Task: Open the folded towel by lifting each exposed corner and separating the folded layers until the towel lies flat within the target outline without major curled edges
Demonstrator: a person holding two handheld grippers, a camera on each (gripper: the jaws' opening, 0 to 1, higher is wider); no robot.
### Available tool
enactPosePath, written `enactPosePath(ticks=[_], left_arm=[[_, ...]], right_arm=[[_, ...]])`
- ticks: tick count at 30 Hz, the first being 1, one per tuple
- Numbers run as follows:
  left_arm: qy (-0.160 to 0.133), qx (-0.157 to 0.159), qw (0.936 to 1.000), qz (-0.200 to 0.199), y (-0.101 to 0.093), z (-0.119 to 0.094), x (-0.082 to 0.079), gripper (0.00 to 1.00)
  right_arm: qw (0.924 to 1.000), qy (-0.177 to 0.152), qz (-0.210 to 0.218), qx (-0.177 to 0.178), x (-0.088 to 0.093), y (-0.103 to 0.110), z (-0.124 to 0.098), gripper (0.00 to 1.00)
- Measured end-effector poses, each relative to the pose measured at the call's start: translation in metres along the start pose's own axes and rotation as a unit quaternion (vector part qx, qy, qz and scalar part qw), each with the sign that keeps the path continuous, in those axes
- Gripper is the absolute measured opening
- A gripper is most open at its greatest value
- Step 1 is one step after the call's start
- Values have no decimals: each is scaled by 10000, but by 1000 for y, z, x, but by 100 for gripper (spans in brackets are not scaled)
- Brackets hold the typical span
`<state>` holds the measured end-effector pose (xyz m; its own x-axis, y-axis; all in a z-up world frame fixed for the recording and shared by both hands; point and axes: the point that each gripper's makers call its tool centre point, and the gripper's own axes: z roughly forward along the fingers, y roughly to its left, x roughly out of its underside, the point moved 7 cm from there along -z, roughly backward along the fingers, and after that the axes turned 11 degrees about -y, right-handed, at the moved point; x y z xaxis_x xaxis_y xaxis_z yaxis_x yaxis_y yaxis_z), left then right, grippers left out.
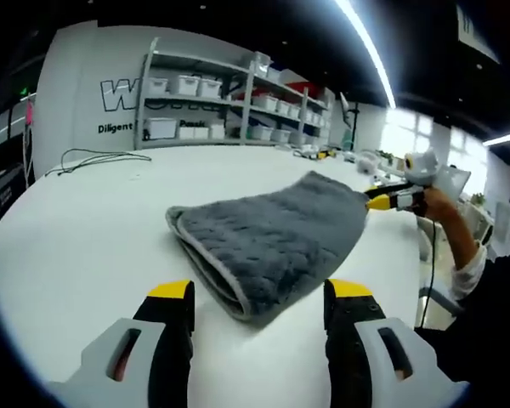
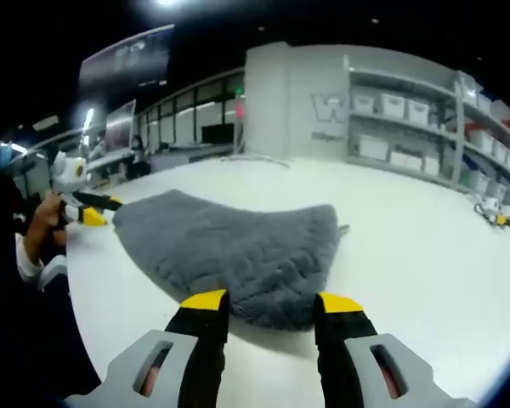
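Towel: your grey quilted fabric towel (image 1: pixel 268 242) lies folded on the white round-edged table (image 1: pixel 85 229), layers stacked; the rounded folded edge with pale trim faces your left gripper.
Towel, right gripper view: the same towel (image 2: pixel 229 246) spreads from just ahead of your jaws toward the far left, with one rounded end nearest you.
Left gripper: your left gripper with grey fingers and yellow tips (image 1: pixel 259 293) has its jaws spread wide, with nothing between them; it sits just short of the towel's near folded corner, not touching it.
Right gripper: your right gripper with the same yellow-tipped fingers (image 2: pixel 262 302) also stands with jaws apart and holds nothing; the towel's near edge lies between and just beyond the tips. Contact cannot be judged.
Opposite tool, left gripper view: your right gripper (image 1: pixel 389 201) appears at the towel's far right end, held by a hand (image 1: pixel 438 204).
Opposite tool, right gripper view: your left gripper (image 2: pixel 89 210) appears at the towel's far left end.
Background: grey metal shelving with white storage bins (image 1: pixel 212 102) stands against the wall; a black cable (image 1: pixel 89 159) lies on the table, well apart from the towel.
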<state>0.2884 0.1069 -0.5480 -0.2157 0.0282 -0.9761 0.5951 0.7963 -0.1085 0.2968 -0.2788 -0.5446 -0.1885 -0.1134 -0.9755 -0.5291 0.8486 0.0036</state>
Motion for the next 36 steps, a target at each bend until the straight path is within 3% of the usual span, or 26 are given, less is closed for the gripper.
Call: enactPosePath(ticks=[6, 14, 25, 36], left_arm=[[54, 28, 10000, -43, -3, 1, 7, 54], [62, 49, 9997, 234, -6, 5, 12, 42], [-28, -104, 9996, 272, -1, 8, 15, 31], [-61, -60, 9996, 282, 1, 13, 15, 24]], right_arm=[[9999, 70, -42, -60, -1, -10, 2, 39], [9999, 95, 2, -97, 2, -14, 0, 37], [9996, 204, -147, -129, 7, -11, -1, 33], [9994, 202, -239, -111, 9, -7, 0, 25]])
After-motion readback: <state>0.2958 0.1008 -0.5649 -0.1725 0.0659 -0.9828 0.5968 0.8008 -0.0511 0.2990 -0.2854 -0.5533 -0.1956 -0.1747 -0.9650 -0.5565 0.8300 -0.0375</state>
